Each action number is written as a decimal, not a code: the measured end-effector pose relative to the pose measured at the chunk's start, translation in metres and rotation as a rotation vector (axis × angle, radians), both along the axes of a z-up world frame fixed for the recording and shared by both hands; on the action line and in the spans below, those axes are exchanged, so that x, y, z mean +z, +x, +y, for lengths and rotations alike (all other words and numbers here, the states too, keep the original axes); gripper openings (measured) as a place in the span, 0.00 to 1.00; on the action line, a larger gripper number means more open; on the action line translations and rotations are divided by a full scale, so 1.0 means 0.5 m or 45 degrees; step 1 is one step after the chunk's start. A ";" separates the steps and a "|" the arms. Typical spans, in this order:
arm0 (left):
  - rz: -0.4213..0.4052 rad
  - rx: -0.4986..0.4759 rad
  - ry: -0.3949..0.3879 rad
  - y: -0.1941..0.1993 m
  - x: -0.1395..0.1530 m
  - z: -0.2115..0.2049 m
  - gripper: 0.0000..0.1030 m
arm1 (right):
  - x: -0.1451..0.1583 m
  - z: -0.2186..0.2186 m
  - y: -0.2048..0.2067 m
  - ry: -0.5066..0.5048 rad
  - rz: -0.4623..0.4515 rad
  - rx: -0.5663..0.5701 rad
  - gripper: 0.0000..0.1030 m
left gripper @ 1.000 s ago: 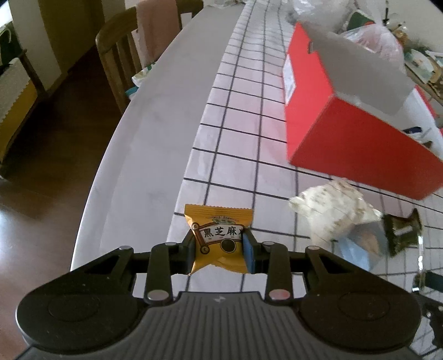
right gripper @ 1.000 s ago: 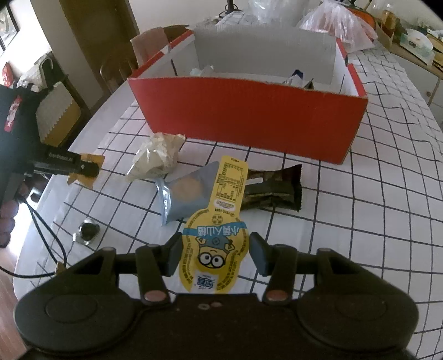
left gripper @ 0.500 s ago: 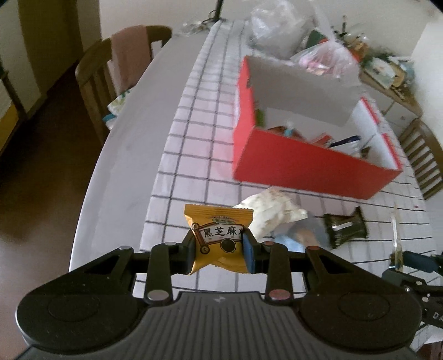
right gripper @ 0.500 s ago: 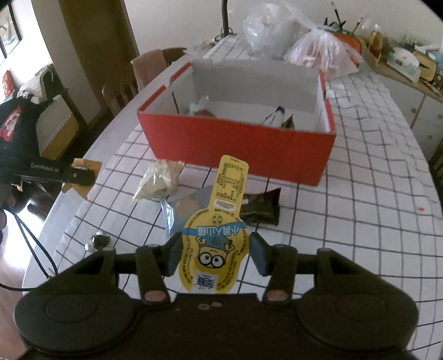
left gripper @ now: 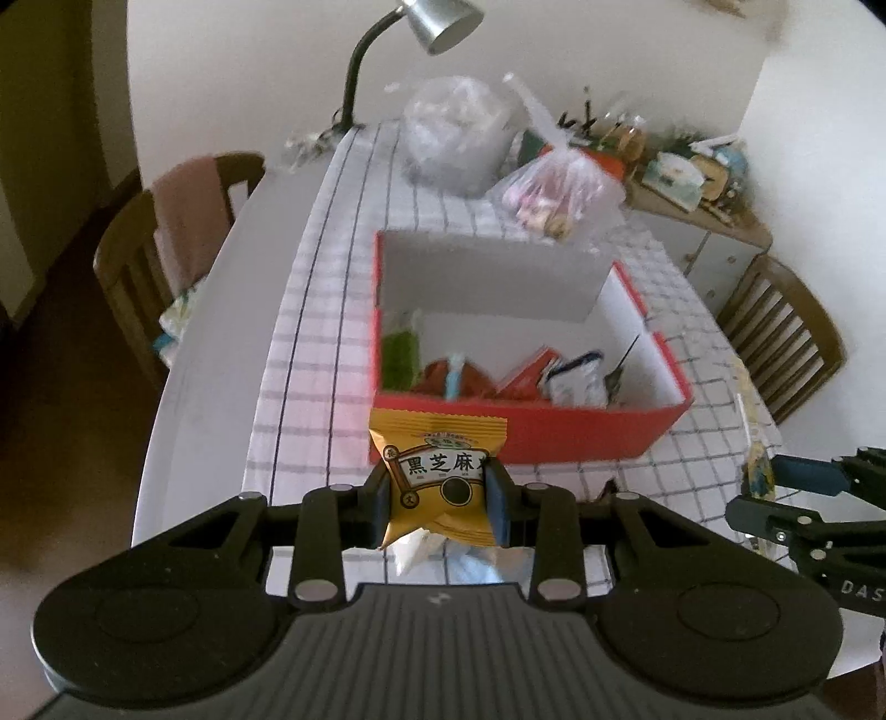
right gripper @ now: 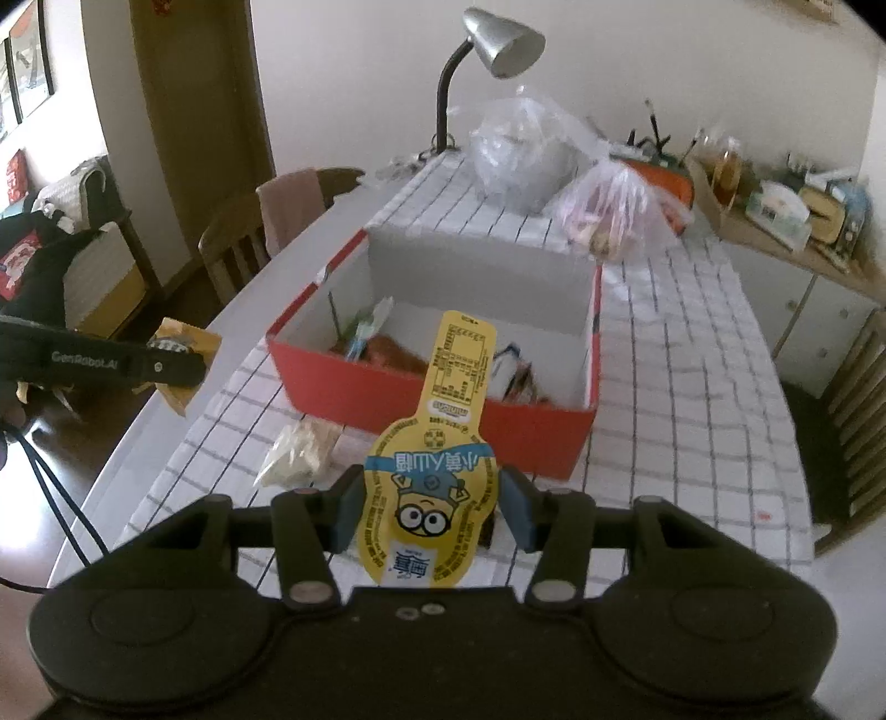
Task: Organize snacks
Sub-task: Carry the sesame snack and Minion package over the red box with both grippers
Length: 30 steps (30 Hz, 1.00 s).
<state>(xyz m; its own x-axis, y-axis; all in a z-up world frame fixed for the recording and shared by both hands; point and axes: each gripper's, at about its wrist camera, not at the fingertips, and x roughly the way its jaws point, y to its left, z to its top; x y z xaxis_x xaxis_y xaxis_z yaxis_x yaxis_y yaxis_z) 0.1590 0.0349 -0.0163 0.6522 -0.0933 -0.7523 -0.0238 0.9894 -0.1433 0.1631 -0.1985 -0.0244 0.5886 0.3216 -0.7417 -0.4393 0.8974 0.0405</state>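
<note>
My left gripper (left gripper: 438,501) is shut on an orange sesame snack packet (left gripper: 437,471), held above the table in front of the red box (left gripper: 554,437). The box is open with several snacks inside. My right gripper (right gripper: 432,501) is shut on a yellow cartoon snack pack (right gripper: 437,459), also raised just before the red box (right gripper: 443,404). In the right wrist view the left gripper (right gripper: 183,360) with its orange packet (right gripper: 191,340) hangs at the left. In the left wrist view the right gripper (left gripper: 775,487) shows at the right edge. A pale snack bag (right gripper: 299,451) lies on the checked cloth (right gripper: 692,387).
Behind the box stand clear plastic bags (left gripper: 459,133) and a pink-filled bag (left gripper: 559,191), with a silver desk lamp (left gripper: 437,22) at the far end. Wooden chairs (left gripper: 144,266) flank the table; another chair (left gripper: 786,332) is on the right. A cluttered sideboard (right gripper: 775,210) lines the wall.
Both grippers rose with their packets still held and tilted up, so the box interior, lamp and wall came into view. The snacks on the cloth slid down behind the fingers.
</note>
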 end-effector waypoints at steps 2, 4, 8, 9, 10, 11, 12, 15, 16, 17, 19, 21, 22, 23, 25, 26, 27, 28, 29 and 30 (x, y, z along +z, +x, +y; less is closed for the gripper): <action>-0.022 -0.012 0.008 0.011 0.015 -0.009 0.32 | 0.012 -0.001 0.012 -0.005 -0.019 -0.003 0.48; -0.038 -0.020 0.016 0.023 0.028 -0.016 0.32 | 0.021 -0.001 0.024 -0.012 -0.035 -0.005 0.48; -0.063 -0.033 0.027 0.054 0.046 -0.027 0.32 | 0.033 -0.001 0.054 -0.031 -0.061 -0.014 0.48; -0.070 -0.039 0.040 0.063 0.049 -0.031 0.32 | 0.035 0.000 0.061 -0.036 -0.065 -0.016 0.48; -0.077 -0.040 0.053 0.070 0.051 -0.034 0.32 | 0.037 0.002 0.068 -0.043 -0.069 -0.016 0.48; -0.080 -0.041 0.058 0.081 0.053 -0.035 0.32 | 0.039 0.003 0.077 -0.049 -0.071 -0.016 0.48; -0.082 -0.041 0.058 0.089 0.055 -0.035 0.32 | 0.041 0.004 0.084 -0.053 -0.075 -0.017 0.48; -0.090 -0.047 0.066 0.113 0.060 -0.039 0.32 | 0.045 0.008 0.108 -0.067 -0.086 -0.017 0.48; -0.091 -0.049 0.072 0.124 0.061 -0.041 0.32 | 0.046 0.010 0.119 -0.073 -0.089 -0.018 0.48; -0.090 -0.050 0.076 0.131 0.061 -0.043 0.32 | 0.046 0.011 0.126 -0.080 -0.092 -0.020 0.48; -0.089 -0.053 0.078 0.148 0.060 -0.045 0.32 | 0.044 0.014 0.148 -0.095 -0.097 -0.023 0.48; -0.087 -0.056 0.077 0.164 0.056 -0.044 0.32 | 0.039 0.015 0.168 -0.114 -0.102 -0.031 0.48; -0.084 -0.057 0.078 0.174 0.052 -0.044 0.32 | 0.036 0.015 0.178 -0.120 -0.102 -0.036 0.48; -0.076 -0.057 0.081 0.183 0.046 -0.043 0.32 | 0.032 0.015 0.188 -0.127 -0.101 -0.039 0.48; -0.056 -0.050 0.086 0.202 0.034 -0.043 0.32 | 0.018 0.017 0.209 -0.150 -0.087 -0.043 0.48; -0.044 -0.051 0.087 0.211 0.028 -0.045 0.32 | 0.009 0.018 0.219 -0.161 -0.078 -0.043 0.48; -0.033 -0.051 0.090 0.220 0.020 -0.045 0.32 | 0.001 0.021 0.227 -0.171 -0.070 -0.041 0.48; -0.023 -0.052 0.096 0.228 0.013 -0.046 0.32 | -0.009 0.024 0.236 -0.182 -0.062 -0.040 0.48; -0.012 -0.052 0.102 0.237 0.005 -0.048 0.32 | -0.017 0.027 0.244 -0.189 -0.057 -0.038 0.48; -0.004 -0.053 0.106 0.243 -0.003 -0.049 0.32 | -0.022 0.029 0.251 -0.194 -0.053 -0.035 0.48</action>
<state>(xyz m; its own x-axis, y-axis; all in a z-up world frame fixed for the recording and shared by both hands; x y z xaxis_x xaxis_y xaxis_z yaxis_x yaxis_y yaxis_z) 0.2804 0.0104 -0.0176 0.6513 -0.0574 -0.7566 0.0178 0.9980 -0.0605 0.2887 -0.1842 -0.0355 0.6269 0.1905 -0.7554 -0.4131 0.9034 -0.1150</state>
